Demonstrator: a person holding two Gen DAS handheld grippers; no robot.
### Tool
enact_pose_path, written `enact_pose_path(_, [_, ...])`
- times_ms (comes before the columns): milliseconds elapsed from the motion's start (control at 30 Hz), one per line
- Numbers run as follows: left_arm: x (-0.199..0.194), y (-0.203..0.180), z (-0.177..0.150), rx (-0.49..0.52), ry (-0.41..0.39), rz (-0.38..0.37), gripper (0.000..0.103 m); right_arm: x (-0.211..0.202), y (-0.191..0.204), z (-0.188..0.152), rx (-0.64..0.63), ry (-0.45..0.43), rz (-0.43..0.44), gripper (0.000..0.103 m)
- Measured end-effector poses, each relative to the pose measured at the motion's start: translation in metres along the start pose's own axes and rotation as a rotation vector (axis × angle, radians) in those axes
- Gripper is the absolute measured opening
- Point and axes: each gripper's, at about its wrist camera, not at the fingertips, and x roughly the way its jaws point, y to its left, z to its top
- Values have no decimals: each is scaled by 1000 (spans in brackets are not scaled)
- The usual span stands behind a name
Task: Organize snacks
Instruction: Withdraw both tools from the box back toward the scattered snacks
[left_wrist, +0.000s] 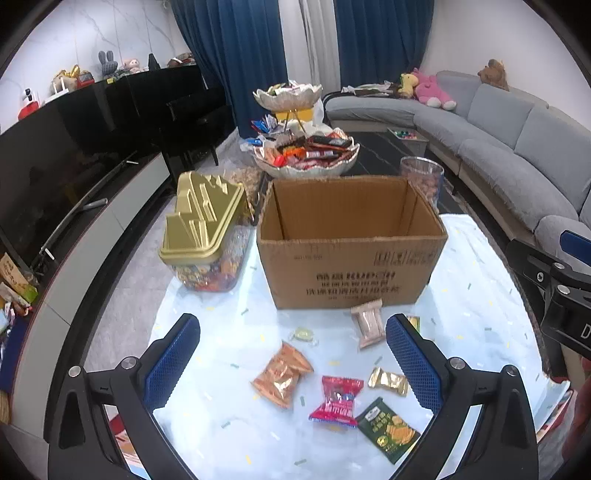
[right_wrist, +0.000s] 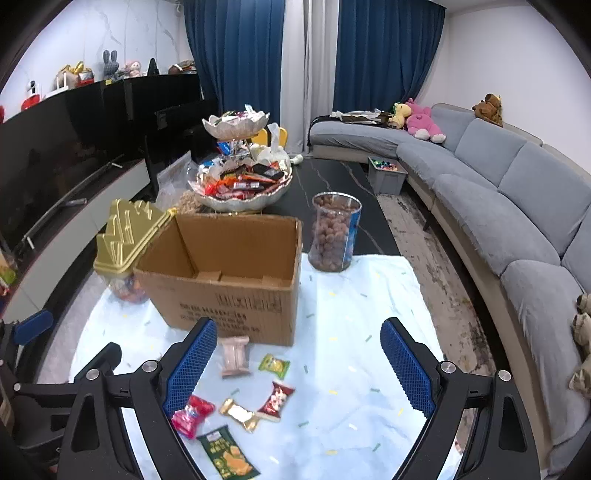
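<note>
Jar with gold lid (left_wrist: 207, 236): left of centre in the left wrist view, standing just beside the box.
Left gripper (left_wrist: 291, 369): jaws wide, nothing between the pads; it hangs over the scattered packets in the lower middle of its frame.
Orange packets (left_wrist: 282, 373): directly ahead between the left gripper's fingers, long axis slanting from lower left to upper right.
Cardboard box (left_wrist: 351, 258): open and empty as far as can be seen, centre of frame, beyond all the loose snacks.
Pink packet (left_wrist: 336, 402): right of the orange pair, lower centre.
Gold packet (left_wrist: 388, 382) and green packet (left_wrist: 388, 430): lower right, close to the left gripper's right finger.
Right gripper (right_wrist: 299, 373): jaws wide and empty; the snacks sit toward the lower left of its frame.
Red packet (right_wrist: 276, 401): nearest the right gripper's centreline.
Judgement: the orange packets favour the left hand, the red packet the right; either then carries forward to the box.
</note>
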Motion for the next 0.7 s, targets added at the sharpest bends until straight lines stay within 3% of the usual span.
enact_pose_path(300, [6,-7,-34,-21,51,8,102,8,0,-30,-28,35,1,91])
enact_pose_path(700, [9,-27,-71,-115,94,92,102,26,-8,-58,-114,85,72,91])
